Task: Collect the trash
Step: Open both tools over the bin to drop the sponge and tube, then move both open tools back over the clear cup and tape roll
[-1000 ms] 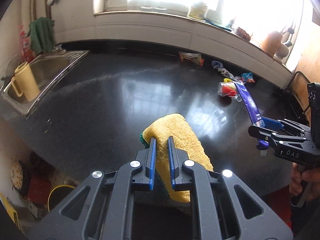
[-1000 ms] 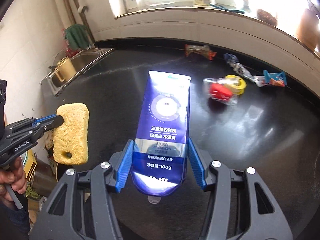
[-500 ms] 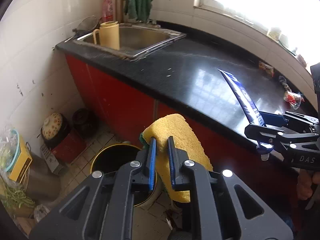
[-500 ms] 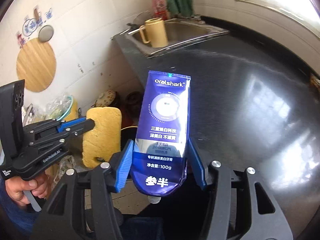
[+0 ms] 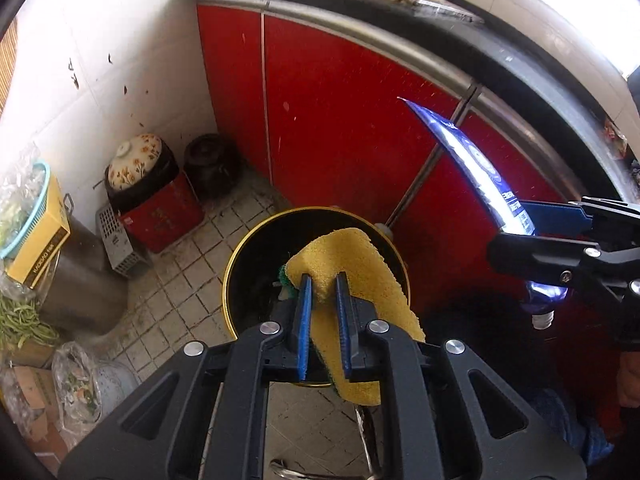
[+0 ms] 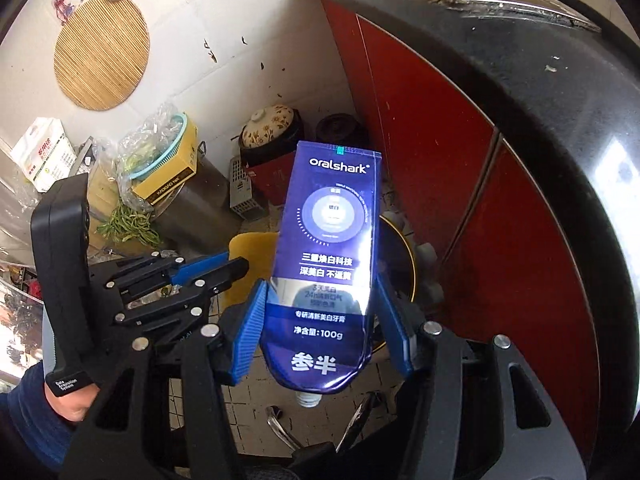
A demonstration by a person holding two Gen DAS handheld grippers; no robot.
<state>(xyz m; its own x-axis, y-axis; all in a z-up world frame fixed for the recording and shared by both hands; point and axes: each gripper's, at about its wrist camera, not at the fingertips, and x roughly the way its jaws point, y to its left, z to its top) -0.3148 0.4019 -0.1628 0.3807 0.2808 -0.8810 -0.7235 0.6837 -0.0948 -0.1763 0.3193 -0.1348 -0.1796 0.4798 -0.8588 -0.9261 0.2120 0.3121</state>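
Your left gripper (image 5: pixel 323 284) clamps the yellow sponge (image 5: pixel 352 264) over the black gold-rimmed bin (image 5: pixel 236 264); contents too dark to tell | your right gripper (image 6: pixel 324 300) pinches the blue toothpaste tube (image 6: pixel 330 248) beside it | tube reads "oralshark", "100g".

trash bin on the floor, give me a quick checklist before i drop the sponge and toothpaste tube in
1. Left gripper shut on the yellow sponge: ok.
2. Right gripper shut on the blue toothpaste tube: ok.
3. Sponge over the open bin: ok.
4. Tube over the bin: cannot tell; in the left wrist view it hangs to the right of the rim.
5. Bin mouth uncovered: ok.
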